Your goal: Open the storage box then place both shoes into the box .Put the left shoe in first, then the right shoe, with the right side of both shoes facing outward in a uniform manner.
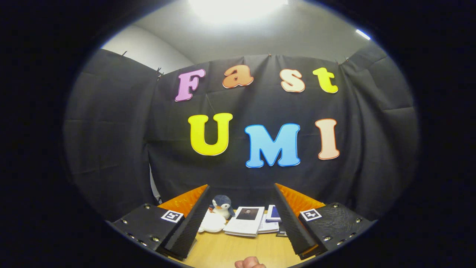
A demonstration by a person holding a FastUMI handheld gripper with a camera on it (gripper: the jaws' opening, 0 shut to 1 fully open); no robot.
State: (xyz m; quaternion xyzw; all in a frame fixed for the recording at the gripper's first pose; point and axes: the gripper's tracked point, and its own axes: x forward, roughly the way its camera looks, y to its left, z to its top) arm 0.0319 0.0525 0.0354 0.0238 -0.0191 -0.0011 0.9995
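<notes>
Gripper (241, 193) agape; beyond, one penguin (222, 205), perhaps three booklets (246, 220).

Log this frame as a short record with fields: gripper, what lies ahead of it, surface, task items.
gripper: gripper, fingers wide apart, holding nothing
between fingers, ahead: plush penguin by a white object; booklet beside more papers
surface: wooden table
near edge: part of a hand
backdrop: black cloth wall
task items: storage box and shoes not seen here
</notes>
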